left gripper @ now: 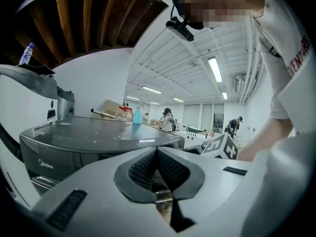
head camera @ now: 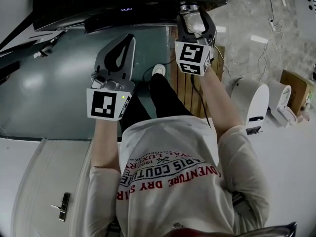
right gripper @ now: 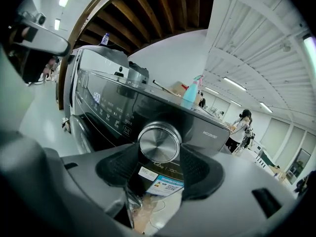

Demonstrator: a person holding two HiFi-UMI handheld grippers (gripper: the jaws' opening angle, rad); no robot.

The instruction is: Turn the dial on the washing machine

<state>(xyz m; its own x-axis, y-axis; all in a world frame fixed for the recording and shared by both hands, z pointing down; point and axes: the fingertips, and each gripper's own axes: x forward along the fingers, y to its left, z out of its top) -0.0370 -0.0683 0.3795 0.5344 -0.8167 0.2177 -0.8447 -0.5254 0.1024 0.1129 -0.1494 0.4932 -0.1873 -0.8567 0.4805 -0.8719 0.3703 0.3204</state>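
The dark washing machine (head camera: 123,9) has a lit display on its front panel (right gripper: 113,107). Its round silver dial (right gripper: 159,142) sits at the panel's right end, and shows small in the head view as the dial (head camera: 189,6). My right gripper (right gripper: 160,156) is open, its fingertips on either side of the dial; no firm press shows. In the head view the right gripper (head camera: 191,10) reaches up to the machine. My left gripper (head camera: 129,37) hangs lower and to the left, away from the dial. The left gripper (left gripper: 157,151) is shut on nothing, with the machine (left gripper: 74,137) to its left.
A blue spray bottle (right gripper: 190,94) and other items stand on the machine's top. White appliances (head camera: 250,102) and a cardboard box (head camera: 296,90) sit on the floor to the right. A white door with a handle (head camera: 61,206) is at lower left. People stand far off.
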